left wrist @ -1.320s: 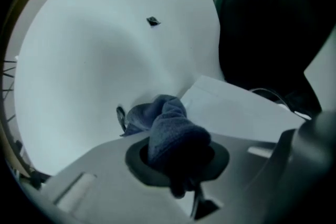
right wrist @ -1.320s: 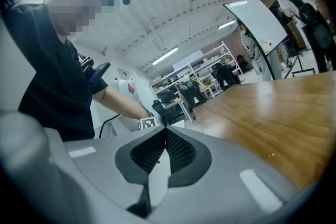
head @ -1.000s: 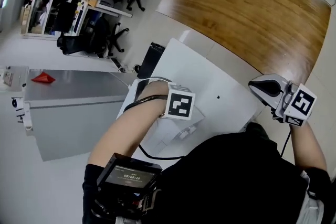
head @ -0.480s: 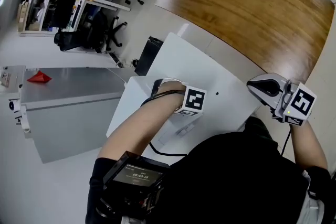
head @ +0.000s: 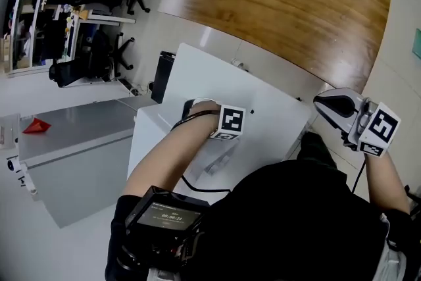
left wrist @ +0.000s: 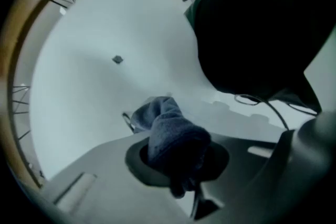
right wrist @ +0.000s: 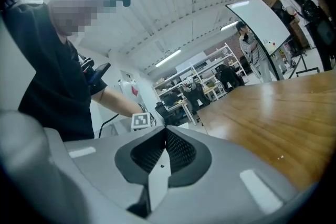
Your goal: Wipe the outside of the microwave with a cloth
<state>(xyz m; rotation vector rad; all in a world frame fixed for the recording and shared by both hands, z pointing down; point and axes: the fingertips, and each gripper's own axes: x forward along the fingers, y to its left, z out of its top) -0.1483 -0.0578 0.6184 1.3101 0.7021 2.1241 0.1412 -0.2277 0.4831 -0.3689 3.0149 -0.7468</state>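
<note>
Head view: left hand-held gripper (head: 222,153) is down on the white top of the microwave (head: 263,108), near its front edge. Arm and marker cube cover its jaws, and the cloth does not show here. Right hand-held gripper (head: 329,105) is held in the air off the microwave's right edge, touching nothing. Wooden tabletop (head: 283,3) lies beyond the microwave; grey cabinet (head: 79,135) stands off its left side.

Left gripper view: jaws clamped on a blue-grey cloth (left wrist: 173,136). The bunched cloth sticks out past the jaw tips, its far end against the microwave's white surface. A small dark mark (left wrist: 117,59) on that surface sits apart from the cloth.

Right gripper view: jaws pressed together, ribbed pads meeting, nothing between them. Wooden tabletop on the right; the left arm with its marker cube (right wrist: 139,120) shows beyond the tips.
</note>
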